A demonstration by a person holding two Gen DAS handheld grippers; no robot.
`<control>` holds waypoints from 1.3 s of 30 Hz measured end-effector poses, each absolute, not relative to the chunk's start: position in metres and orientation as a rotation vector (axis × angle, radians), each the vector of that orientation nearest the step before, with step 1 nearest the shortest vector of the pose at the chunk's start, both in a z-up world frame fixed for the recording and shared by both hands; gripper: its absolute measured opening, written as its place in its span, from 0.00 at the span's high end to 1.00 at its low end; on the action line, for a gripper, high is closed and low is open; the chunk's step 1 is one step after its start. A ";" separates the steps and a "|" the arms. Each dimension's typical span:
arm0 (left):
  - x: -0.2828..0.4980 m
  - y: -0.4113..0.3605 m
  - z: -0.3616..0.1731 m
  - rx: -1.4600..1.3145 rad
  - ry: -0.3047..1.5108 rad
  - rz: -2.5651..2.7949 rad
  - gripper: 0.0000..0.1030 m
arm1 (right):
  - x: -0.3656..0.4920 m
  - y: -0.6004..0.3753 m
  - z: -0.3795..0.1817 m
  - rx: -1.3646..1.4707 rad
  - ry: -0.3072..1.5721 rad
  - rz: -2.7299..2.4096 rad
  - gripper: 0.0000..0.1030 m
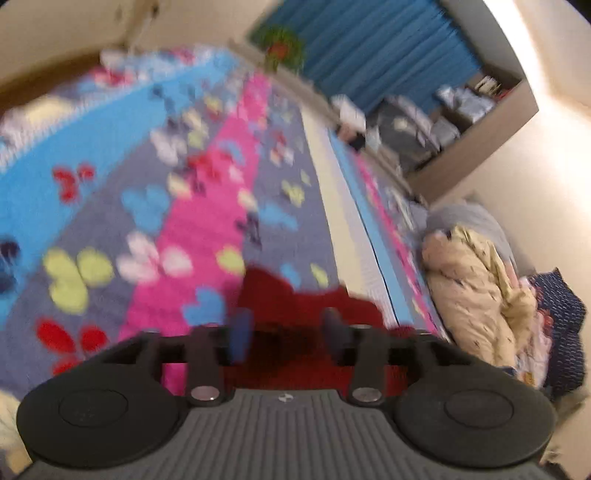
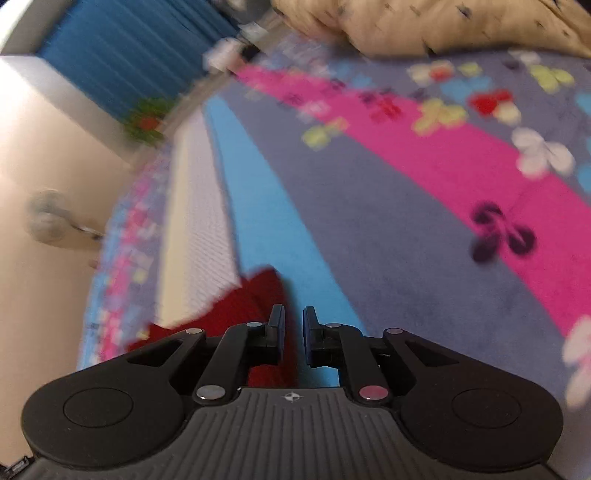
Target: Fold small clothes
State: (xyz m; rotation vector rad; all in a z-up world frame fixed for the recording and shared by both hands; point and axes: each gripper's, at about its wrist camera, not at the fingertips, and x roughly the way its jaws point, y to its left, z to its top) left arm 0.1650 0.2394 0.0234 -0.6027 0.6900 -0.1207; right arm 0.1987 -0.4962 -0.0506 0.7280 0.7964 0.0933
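Observation:
A small dark red garment [image 1: 295, 299] lies on the butterfly-print bedspread [image 1: 155, 206] near the bed's edge. My left gripper [image 1: 288, 328] is open just above it, its fingers apart with the red cloth showing between them. In the right wrist view the same red garment [image 2: 243, 306] lies to the left of and partly under my right gripper [image 2: 293, 325], whose jaws stand a narrow gap apart with bedspread [image 2: 369, 192] showing between them; nothing is held. Both views are motion-blurred.
A beige crumpled quilt [image 1: 472, 291] lies at the right by the wall, also at the top of the right wrist view [image 2: 424, 26]. Blue curtains [image 1: 376, 48] hang behind. A shelf with clutter [image 1: 443, 118] stands at the far right. The bed edge [image 2: 199, 206] drops to the left.

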 end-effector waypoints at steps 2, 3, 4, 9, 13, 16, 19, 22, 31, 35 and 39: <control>0.162 0.251 0.024 -0.657 0.657 -0.097 0.40 | 0.198 -0.488 -0.047 0.613 0.789 0.122 0.78; 0.161 0.256 0.023 -0.685 0.659 -0.089 0.40 | 0.198 -0.483 -0.049 0.581 0.806 0.140 0.76; 0.162 0.258 0.020 -0.691 0.677 -0.075 0.40 | 0.200 -0.481 -0.050 0.571 0.819 0.161 0.75; 0.178 0.240 0.003 -0.569 0.832 -0.056 0.40 | 0.204 -0.472 -0.056 0.551 0.826 0.222 0.59; 0.191 0.226 -0.019 -0.485 0.929 -0.045 0.40 | 0.211 -0.468 -0.056 0.572 0.838 0.227 0.52; 0.198 0.222 -0.032 -0.459 0.966 -0.044 0.40 | 0.216 -0.457 -0.060 0.549 0.874 0.235 0.52; 0.202 0.215 -0.041 -0.427 0.989 -0.059 0.40 | 0.216 -0.445 -0.059 0.487 0.883 0.239 0.52; 0.203 0.205 -0.041 -0.356 0.994 -0.078 0.40 | 0.213 -0.438 -0.055 0.430 0.865 0.270 0.57; 0.197 0.191 -0.014 -0.232 0.887 -0.104 0.84 | 0.202 -0.426 -0.032 0.293 0.762 0.302 0.94; 0.186 0.194 0.013 -0.234 0.726 -0.092 0.85 | 0.193 -0.466 -0.004 0.562 0.589 0.265 0.94; 0.187 0.190 0.027 -0.193 0.606 -0.048 0.85 | 0.192 -0.468 0.005 0.517 0.515 0.215 0.95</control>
